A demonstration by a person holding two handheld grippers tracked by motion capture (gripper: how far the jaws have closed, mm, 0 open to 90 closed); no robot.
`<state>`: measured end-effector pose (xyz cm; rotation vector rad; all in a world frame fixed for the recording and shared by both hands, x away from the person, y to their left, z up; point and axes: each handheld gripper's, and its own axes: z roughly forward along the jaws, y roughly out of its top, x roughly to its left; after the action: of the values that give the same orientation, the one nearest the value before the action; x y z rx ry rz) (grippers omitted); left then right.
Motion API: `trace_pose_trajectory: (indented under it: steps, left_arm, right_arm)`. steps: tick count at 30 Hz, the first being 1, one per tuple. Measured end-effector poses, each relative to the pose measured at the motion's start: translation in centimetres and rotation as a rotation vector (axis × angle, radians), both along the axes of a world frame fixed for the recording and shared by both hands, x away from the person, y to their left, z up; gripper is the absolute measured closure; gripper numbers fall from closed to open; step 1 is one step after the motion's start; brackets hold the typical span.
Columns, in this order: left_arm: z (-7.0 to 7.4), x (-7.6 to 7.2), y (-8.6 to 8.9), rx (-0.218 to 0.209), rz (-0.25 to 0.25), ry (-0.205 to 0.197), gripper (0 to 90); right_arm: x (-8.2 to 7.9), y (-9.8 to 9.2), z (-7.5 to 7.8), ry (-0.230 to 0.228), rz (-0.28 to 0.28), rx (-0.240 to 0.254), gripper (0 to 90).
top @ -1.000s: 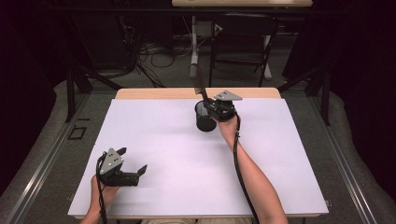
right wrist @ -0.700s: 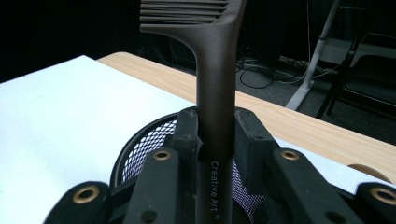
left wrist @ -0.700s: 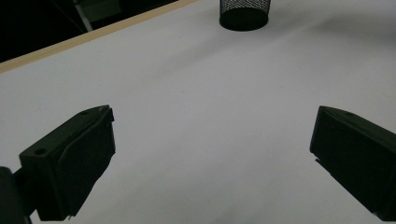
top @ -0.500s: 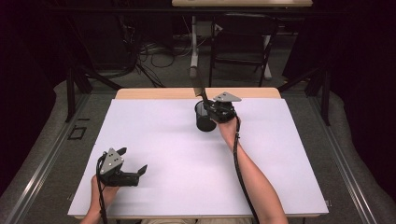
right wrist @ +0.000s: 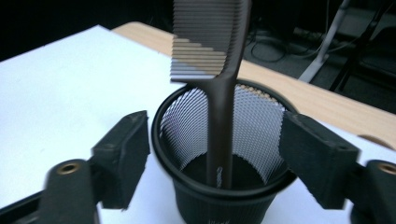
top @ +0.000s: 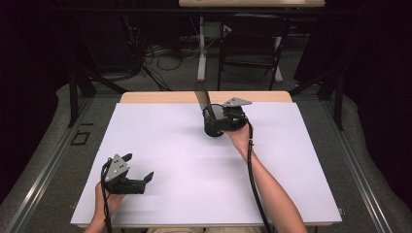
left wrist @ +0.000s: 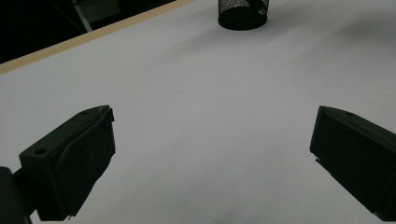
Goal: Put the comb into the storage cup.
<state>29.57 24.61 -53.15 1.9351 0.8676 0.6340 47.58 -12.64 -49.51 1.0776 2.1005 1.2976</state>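
**Comb standing in the mesh cup, both claws spread**

Here the right gripper (right wrist: 212,154) sits at the far middle of the white table (top: 291,145), its two black jaws spread wide to either side of a black mesh cup (right wrist: 224,158). In the right gripper view each jaw stands just outside the cup's rim, one on each flank, with a sliver of white table visible between the left jaw and the cup wall; whether the right jaw touches the rim cannot be told. The claw grips nothing.

Inside the cup a dark brown comb (right wrist: 219,70) stands upright on its handle, the handle end down on the cup's floor and the toothed part rising well above the rim. From the high view the comb (top: 201,97) leans slightly away toward the far edge of the table, above the cup (top: 212,127) and the right gripper (top: 228,119).

The left gripper (top: 141,167) is held near the front left corner of the table, well apart from the cup. Its jaws are wide open as well, and in the left gripper view only bare white surface lies between them, with the cup (left wrist: 243,14) far off at the top.
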Motion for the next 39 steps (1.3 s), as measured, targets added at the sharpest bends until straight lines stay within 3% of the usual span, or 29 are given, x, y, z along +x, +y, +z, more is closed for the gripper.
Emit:
trace_pose_trajectory:
  steps: [5, 25, 39]
  left_arm:
    - [0.0, 0.0, 0.0, 0.004, 0.0, 0.003, 0.3]
    - [0.0, 0.0, -0.1, 0.005, 0.001, 0.0, 0.3]
    - [0.0, 0.0, -0.1, 0.003, -0.001, -0.001, 0.3]
  right_arm:
    - [-0.6, -0.3, 0.5, 0.016, 0.031, -0.005, 15.1]
    - [-3.3, -1.8, 1.8, 0.059, 0.123, -0.024, 5.3]
    - [-5.2, -3.0, 2.0, 0.103, 0.17, -0.078, 0.8]
